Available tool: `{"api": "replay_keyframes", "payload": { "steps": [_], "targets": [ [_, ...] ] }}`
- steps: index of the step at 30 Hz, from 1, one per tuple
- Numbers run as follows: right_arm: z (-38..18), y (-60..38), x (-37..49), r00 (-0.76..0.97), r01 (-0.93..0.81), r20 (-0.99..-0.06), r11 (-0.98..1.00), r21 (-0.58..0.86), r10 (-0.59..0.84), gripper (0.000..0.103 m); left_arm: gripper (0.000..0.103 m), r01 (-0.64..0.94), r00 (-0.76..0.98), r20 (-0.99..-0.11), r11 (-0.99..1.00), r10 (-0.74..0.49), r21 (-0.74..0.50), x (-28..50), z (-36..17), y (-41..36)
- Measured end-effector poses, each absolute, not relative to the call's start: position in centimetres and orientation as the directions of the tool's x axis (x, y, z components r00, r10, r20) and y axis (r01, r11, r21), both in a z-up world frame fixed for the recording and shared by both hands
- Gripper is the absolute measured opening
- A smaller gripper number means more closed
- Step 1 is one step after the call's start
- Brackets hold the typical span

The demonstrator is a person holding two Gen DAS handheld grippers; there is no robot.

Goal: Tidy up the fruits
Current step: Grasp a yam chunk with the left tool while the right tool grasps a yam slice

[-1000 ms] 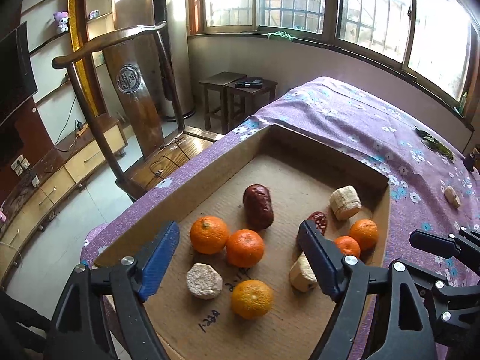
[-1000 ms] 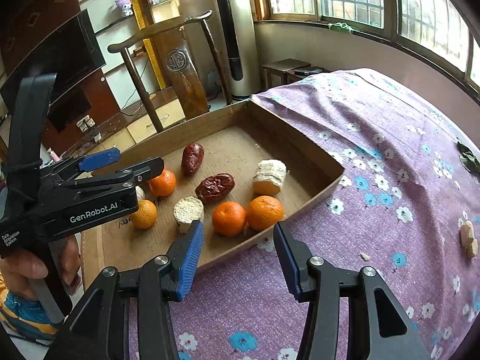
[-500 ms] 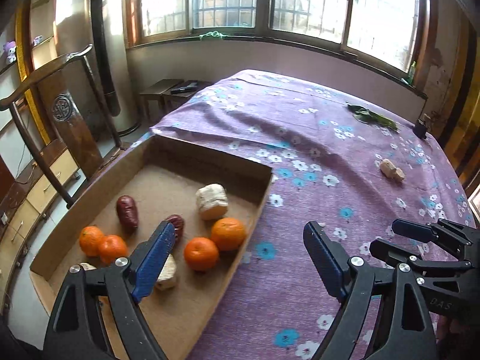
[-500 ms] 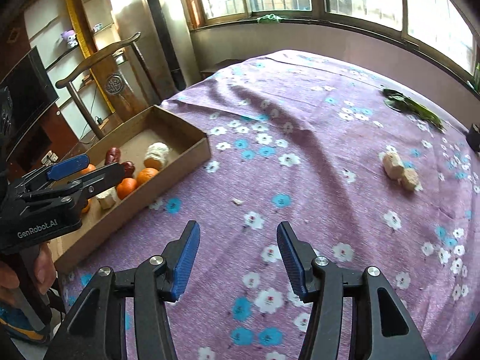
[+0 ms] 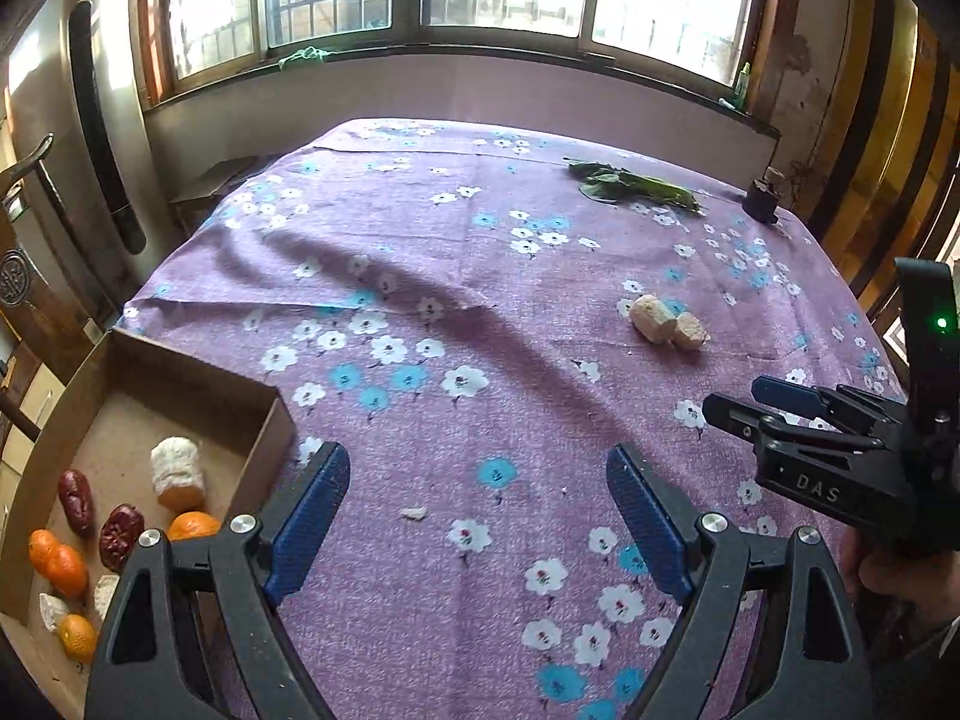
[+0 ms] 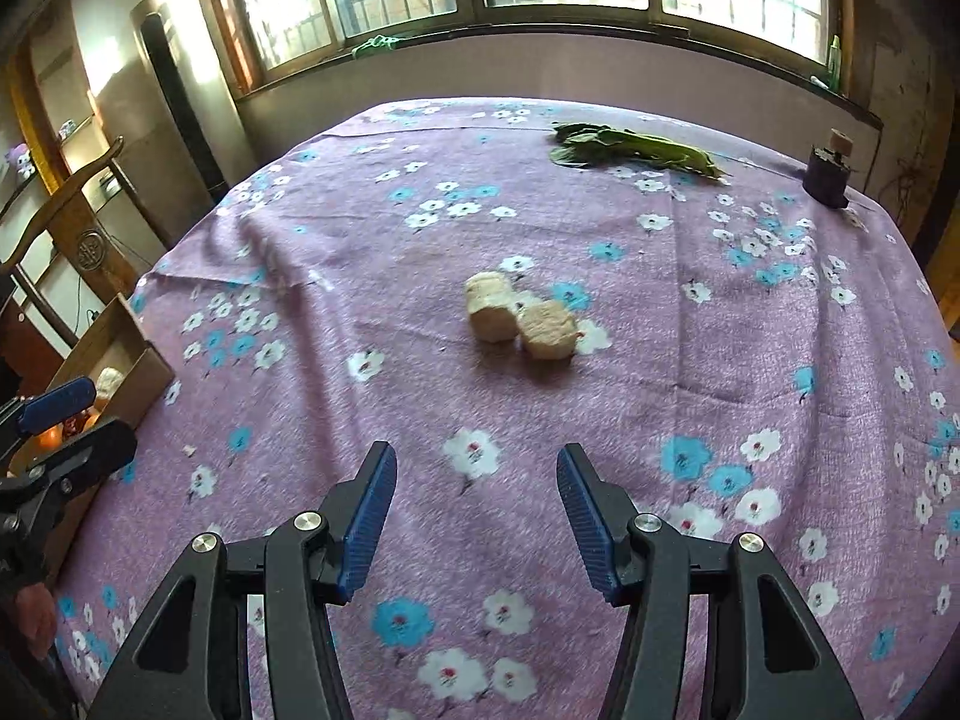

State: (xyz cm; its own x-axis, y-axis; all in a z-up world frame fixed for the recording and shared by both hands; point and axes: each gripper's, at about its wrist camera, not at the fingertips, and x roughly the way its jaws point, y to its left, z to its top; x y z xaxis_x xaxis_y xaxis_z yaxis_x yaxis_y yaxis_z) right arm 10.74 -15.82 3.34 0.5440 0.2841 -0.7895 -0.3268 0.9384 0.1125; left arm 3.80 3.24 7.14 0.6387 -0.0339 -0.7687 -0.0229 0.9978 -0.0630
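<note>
Floral purple tablecloth (image 6: 690, 360) carries cardboard tray (image 5: 198, 369), two pale chunks (image 6: 519, 315), greens (image 6: 630, 147).

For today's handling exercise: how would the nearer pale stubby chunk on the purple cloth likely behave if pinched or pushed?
The nearer chunk looks crumbly: a crumb lies on the cloth, so a hard pinch may break it. Being short and roundish, it might roll. It touches its neighbour, so a push likely moves both.

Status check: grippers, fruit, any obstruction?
Left gripper and right gripper open, empty. Two pale beige chunks touching on purple floral cloth. Path clear.
</note>
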Motion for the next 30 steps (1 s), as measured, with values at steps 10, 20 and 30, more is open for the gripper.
{"api": "replay_keyframes", "payload": {
  "steps": [10,20,30],
  "targets": [
    [0.9,-15.3,17.5,0.514,-0.365,-0.825,0.93,0.037,0.235,0.049,0.087,-0.033,0.607,-0.792,0.994,-0.061,-0.102,8.8,6.4,1.6],
    [1.1,-16.8,17.3,0.473,-0.412,-0.856,0.911,-0.005,0.209,0.031,0.087,-0.021,0.564,-0.813,0.981,-0.147,-0.192,14.2,5.6,-1.6],
    [1.0,-19.1,15.9,0.479,-0.377,-0.848,0.926,0.032,0.225,0.032,0.087,0.021,0.505,-0.845,0.981,-0.177,-0.193,18.5,2.8,-5.5]
  ]
}}
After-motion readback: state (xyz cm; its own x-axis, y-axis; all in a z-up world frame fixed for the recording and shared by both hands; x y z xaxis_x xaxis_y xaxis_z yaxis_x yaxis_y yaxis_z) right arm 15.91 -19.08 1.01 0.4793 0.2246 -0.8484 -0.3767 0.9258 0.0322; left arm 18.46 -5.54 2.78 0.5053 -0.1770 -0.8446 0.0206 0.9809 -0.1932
